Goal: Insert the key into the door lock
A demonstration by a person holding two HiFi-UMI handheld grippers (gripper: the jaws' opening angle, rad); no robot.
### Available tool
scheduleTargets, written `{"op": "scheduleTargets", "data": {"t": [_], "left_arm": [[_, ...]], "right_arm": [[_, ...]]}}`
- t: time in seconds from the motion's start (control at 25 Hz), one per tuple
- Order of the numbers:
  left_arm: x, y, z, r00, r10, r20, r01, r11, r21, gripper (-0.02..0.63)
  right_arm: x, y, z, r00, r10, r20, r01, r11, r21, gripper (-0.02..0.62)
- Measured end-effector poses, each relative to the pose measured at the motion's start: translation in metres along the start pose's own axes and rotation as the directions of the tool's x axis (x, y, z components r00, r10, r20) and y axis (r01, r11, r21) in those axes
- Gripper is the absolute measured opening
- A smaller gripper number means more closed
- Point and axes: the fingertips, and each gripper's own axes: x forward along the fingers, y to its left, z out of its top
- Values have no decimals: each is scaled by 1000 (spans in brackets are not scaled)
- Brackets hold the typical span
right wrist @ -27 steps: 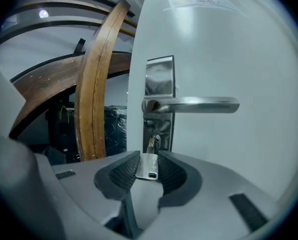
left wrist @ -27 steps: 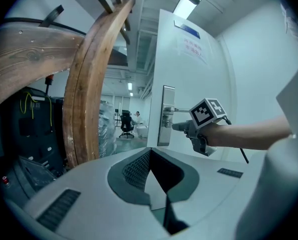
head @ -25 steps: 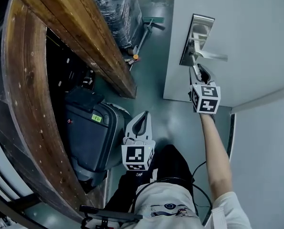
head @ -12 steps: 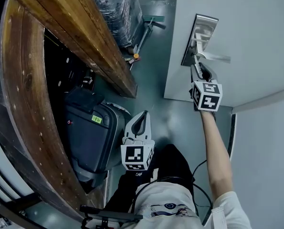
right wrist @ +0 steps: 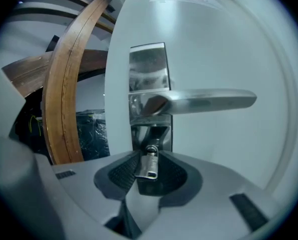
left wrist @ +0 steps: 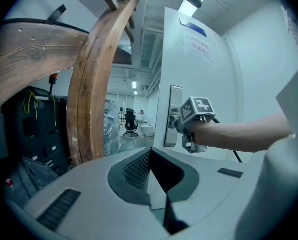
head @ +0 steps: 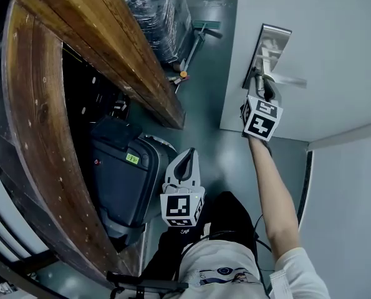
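The silver key (right wrist: 147, 165) is pinched by its head in my right gripper (right wrist: 149, 176), which is shut on it. Its tip meets the lock cylinder (right wrist: 151, 148) just under the lever handle (right wrist: 204, 101) on the steel lock plate (right wrist: 148, 69); the blade is hidden. In the head view my right gripper (head: 258, 85) is pressed up to the lock plate (head: 269, 48) on the white door (head: 341, 48). My left gripper (head: 184, 159) hangs low over the person's lap, shut and empty; in its own view the left gripper (left wrist: 151, 156) points at the door.
A big curved wooden beam (head: 110, 48) rises on the left. A black suitcase (head: 123, 179) stands below it. A wrapped pallet (head: 157, 11) and a broom (head: 197, 39) lie further back. The door's edge (head: 232, 67) borders the green floor.
My right gripper has moved closer to the lock plate with the key, up under the handle. The left gripper has stayed where it was.
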Motion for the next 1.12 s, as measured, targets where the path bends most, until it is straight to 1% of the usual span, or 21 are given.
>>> {"op": "scheduleTargets", "data": {"t": [0.08, 0.16, 0.28, 0.32, 0.4, 0.44, 0.48, 0.52, 0.64, 0.8, 0.96, 1.12], "left_arm": [[-1, 2, 3, 1000, 4, -6, -4, 1000, 2, 5], [-7, 0, 10, 1000, 1, -17, -1, 1000, 0, 5], [-21, -13, 38, 999, -22, -28, 22, 1000, -1, 5], [-26, -21, 52, 999, -37, -28, 37, 999, 1, 5], [-37, -40, 83, 997, -72, -23, 72, 997, 5, 5], [-41, -50, 100, 996, -92, -16, 92, 996, 8, 5], [-44, -59, 118, 994, -111, -1, 111, 994, 14, 5], [-45, -67, 136, 991, -130, 19, 129, 991, 21, 5], [-48, -84, 178, 983, -167, 77, 165, 986, 40, 5], [-66, -101, 204, 976, -188, 109, 182, 982, 59, 5], [-69, -111, 221, 967, -210, 142, 199, 976, 91, 5], [-67, -121, 231, 960, -229, 163, 213, 971, 112, 5]], "right_arm": [[-5, 3, 1, 999, 44, 17, -44, 999, -23, 121], [-30, 4, -1, 995, 93, 25, -92, 995, -37, 121], [-104, 9, -3, 984, 179, 14, -179, 984, -21, 121], [-133, 11, 2, 978, 210, 7, -210, 977, -21, 120], [-192, 18, 26, 967, 255, 10, -254, 967, -32, 120], [-219, 20, 43, 964, 265, 17, -264, 964, -33, 115], [-242, 22, 60, 962, 272, 26, -271, 962, -31, 45], [-259, 23, 77, 959, 279, 40, -278, 960, -30, 8], [-292, 24, 122, 948, 303, 99, -300, 953, -45, 8], [-324, 17, 160, 940, 300, 162, -293, 954, -62, 8], [-331, 11, 176, 936, 284, 208, -279, 959, -52, 8], [-333, 12, 186, 927, 292, 235, -285, 956, -63, 8]]}}
